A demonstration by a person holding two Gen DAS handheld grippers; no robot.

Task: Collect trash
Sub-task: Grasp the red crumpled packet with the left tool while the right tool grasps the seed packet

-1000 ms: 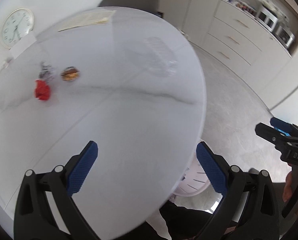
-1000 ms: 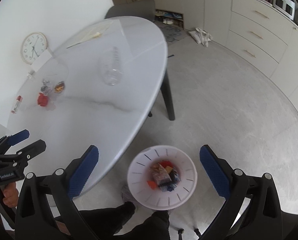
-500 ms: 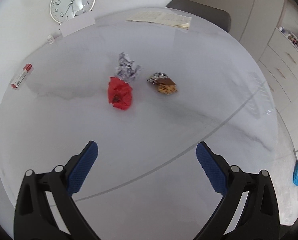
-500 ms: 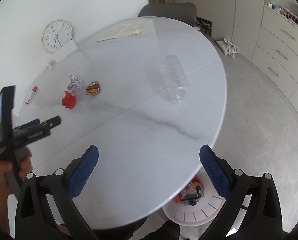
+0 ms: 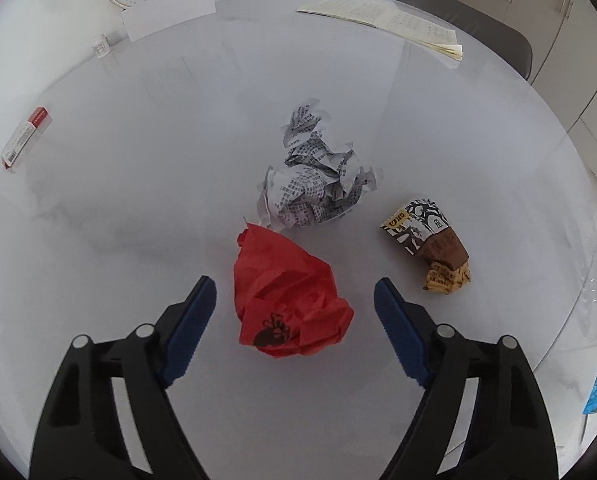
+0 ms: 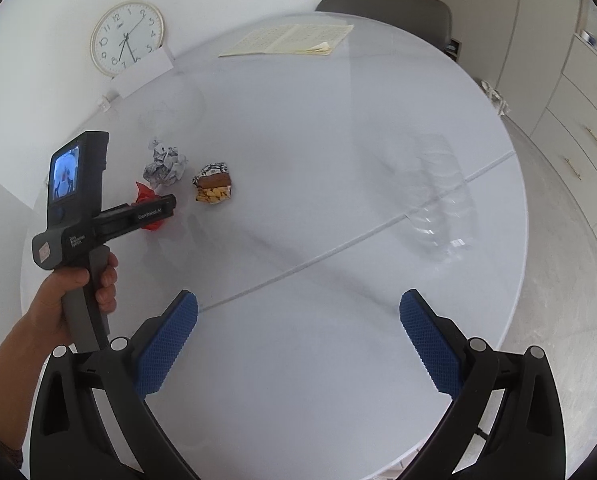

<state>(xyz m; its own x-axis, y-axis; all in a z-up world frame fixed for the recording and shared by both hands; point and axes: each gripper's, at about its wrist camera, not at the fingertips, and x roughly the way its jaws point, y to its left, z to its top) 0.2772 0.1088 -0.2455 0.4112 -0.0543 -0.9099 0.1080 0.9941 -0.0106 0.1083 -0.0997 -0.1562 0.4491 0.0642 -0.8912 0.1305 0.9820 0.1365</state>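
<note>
Red wrapper (image 5: 290, 300) between left gripper (image 5: 294, 292) pads, untouched

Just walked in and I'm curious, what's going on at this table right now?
A person is clearing trash off a round white table with tongs in each hand. The left tongs have just been closing around a crumpled red wrapper, pads not yet touching. The right tongs hang open and empty. A paper ball and snack wrapper wait nearby.
</note>
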